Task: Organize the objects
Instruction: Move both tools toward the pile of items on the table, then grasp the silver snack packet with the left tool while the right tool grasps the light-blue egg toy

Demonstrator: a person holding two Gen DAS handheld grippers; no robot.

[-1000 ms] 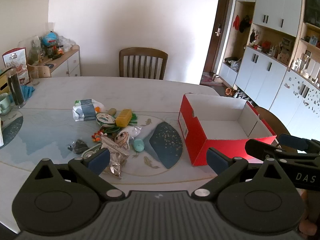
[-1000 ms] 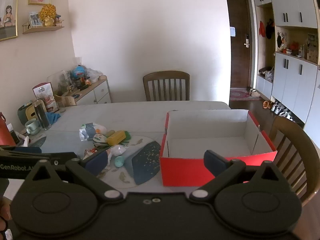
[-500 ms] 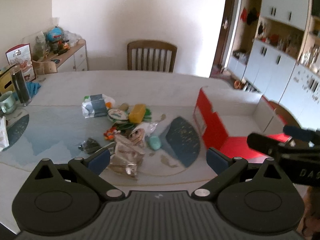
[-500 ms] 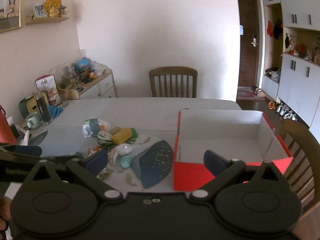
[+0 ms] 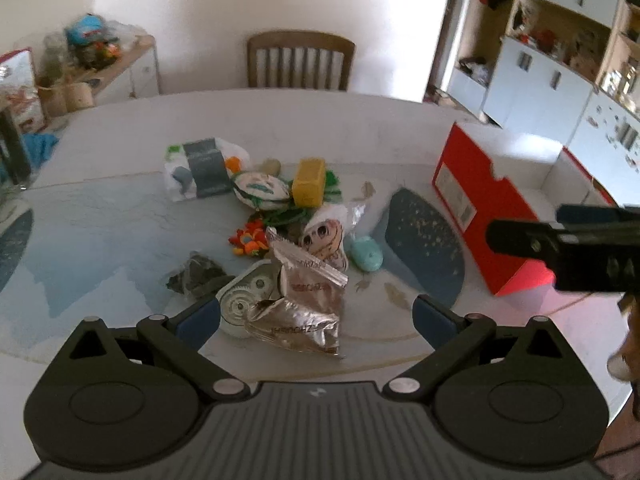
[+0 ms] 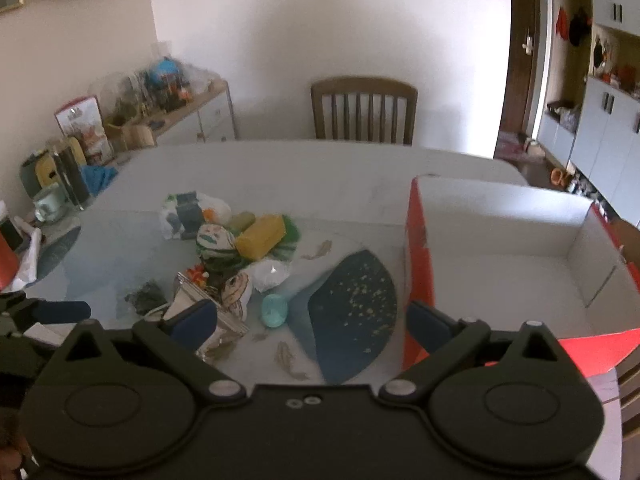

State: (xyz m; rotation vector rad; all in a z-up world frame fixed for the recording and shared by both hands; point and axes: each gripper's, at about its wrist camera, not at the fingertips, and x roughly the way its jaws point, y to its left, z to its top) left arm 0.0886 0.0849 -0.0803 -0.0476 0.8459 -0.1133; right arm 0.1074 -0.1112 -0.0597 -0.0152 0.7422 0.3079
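A pile of small objects lies mid-table: a silver foil packet, a teal egg-shaped thing, a yellow block, a white-and-grey tissue pack, a round white tape case and a dark crumpled wrapper. An open red box with a white inside stands to the right. My left gripper is open just above the foil packet, holding nothing. My right gripper is open over the table between the pile and the box, near the teal egg.
A wooden chair stands at the far side of the white table. A mug and a dark bottle sit at the left edge. A sideboard with clutter lines the left wall; white cabinets fill the right.
Both grippers have moved forward and tilted down toward the pile, which now looks closer. Both stay open and nothing on the table has moved.
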